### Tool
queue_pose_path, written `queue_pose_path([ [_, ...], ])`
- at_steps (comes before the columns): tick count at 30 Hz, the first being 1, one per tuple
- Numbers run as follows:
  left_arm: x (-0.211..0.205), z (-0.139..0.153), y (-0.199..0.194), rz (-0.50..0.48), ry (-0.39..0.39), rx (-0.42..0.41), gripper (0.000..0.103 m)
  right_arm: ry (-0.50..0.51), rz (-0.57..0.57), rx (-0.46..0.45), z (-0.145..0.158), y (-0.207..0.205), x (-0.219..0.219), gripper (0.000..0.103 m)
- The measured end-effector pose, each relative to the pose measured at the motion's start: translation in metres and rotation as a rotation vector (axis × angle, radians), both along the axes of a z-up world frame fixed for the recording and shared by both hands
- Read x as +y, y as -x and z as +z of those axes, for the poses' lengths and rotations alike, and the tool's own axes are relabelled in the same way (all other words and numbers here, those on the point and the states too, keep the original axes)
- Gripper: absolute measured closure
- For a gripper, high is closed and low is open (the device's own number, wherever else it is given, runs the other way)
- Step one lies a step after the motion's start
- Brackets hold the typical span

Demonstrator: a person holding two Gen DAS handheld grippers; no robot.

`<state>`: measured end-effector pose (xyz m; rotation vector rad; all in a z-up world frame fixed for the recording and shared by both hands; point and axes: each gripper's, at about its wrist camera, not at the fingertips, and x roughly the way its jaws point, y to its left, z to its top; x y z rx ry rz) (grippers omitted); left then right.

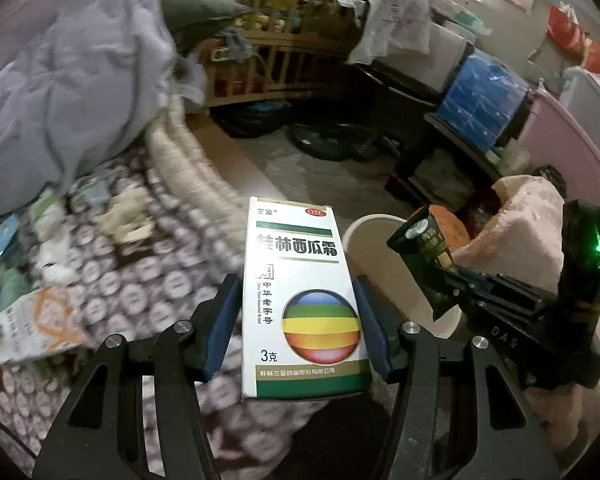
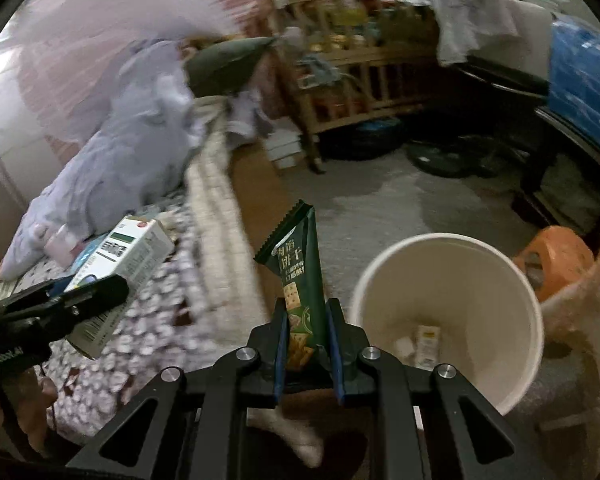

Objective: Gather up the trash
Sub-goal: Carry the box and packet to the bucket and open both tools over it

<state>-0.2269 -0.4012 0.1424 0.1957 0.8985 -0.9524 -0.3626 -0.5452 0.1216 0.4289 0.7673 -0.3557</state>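
Observation:
My left gripper (image 1: 298, 300) is shut on a white and green medicine box (image 1: 300, 292), held upright above the bed's edge; the box also shows in the right wrist view (image 2: 120, 272). My right gripper (image 2: 306, 320) is shut on a dark green cracker wrapper (image 2: 298, 276), seen in the left wrist view (image 1: 428, 256) over the bin. A white round bin (image 2: 496, 280) stands on the floor to the right, with a few small packets inside (image 2: 426, 340). Its rim shows behind the box in the left wrist view (image 1: 364, 228).
A bed with a brown patterned cover (image 1: 140, 280) lies left, with a lilac quilt (image 1: 80, 80) and a white and orange wrapper (image 1: 32, 320) on it. A wooden crib (image 2: 360, 92) stands at the back. An orange stool (image 2: 556, 256) and pink fuzzy fabric (image 1: 528, 236) sit right of the bin.

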Motion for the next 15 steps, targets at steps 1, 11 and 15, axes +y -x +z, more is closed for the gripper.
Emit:
queue_pose_path([
  [1,-0.008,-0.001,0.002,-0.014,0.002,0.001,0.048,0.005,-0.015,0.004,-0.001,0.004,-0.004,0.086],
  [11,-0.071,-0.013,0.018,-0.118,0.005,0.034,0.048,-0.003,-0.155,0.052,-0.022,0.035,-0.053,0.086],
  [15,-0.089,-0.021,0.019,-0.139,0.001,0.061,0.048,-0.031,-0.195,0.067,-0.032,0.044,-0.067,0.086],
])
